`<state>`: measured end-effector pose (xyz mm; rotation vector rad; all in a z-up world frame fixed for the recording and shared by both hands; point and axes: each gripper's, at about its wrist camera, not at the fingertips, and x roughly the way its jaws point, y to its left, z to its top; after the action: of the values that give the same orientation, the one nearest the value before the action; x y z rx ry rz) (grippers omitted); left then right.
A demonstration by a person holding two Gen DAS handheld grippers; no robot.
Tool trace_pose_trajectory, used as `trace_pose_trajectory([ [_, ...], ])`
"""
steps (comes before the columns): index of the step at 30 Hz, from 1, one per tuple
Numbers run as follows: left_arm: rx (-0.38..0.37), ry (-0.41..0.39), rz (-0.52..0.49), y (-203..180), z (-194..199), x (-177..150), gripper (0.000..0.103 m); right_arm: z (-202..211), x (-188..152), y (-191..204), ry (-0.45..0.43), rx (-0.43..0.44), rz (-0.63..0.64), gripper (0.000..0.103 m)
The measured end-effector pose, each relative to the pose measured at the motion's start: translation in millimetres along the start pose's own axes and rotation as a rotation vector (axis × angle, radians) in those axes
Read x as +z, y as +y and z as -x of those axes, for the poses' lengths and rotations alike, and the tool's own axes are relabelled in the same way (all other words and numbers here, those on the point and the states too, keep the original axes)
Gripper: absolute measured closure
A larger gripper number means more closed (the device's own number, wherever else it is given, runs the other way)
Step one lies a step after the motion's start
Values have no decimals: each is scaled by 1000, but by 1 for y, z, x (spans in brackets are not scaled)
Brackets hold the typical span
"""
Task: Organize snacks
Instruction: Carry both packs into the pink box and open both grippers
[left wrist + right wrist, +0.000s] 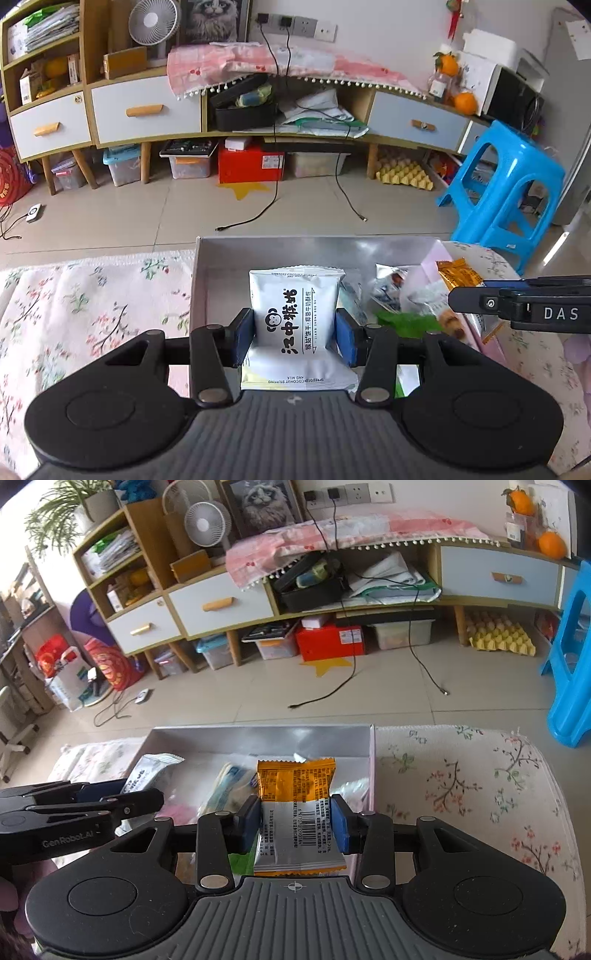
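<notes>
My left gripper [294, 338] is shut on a white snack packet [295, 314] with black Chinese lettering, held upright over the left part of an open silver-lined box [314, 249]. My right gripper [295, 823] is shut on an orange-and-silver snack packet [297, 801] with a barcode, over the right part of the same box [258, 738]. Several other wrapped snacks [391, 291] lie inside the box, one with a green wrapper [406, 321]. Each gripper shows at the edge of the other's view: the right gripper [452, 295] in the left wrist view and the left gripper [123, 795] in the right wrist view.
The box rests on a floral cloth [461, 775] covering the table. Beyond the table edge lies tiled floor with loose black cables [273, 206]. A blue plastic stool [506, 184] stands at right. A low cabinet with drawers [144, 110] and storage bins lines the far wall.
</notes>
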<state>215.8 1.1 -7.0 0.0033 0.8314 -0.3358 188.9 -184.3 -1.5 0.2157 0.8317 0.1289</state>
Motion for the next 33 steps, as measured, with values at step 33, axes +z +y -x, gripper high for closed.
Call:
trace_pose_trajectory([
  [33, 1, 84, -42, 2, -26, 10, 36, -35, 17, 2, 31, -8, -34, 41],
])
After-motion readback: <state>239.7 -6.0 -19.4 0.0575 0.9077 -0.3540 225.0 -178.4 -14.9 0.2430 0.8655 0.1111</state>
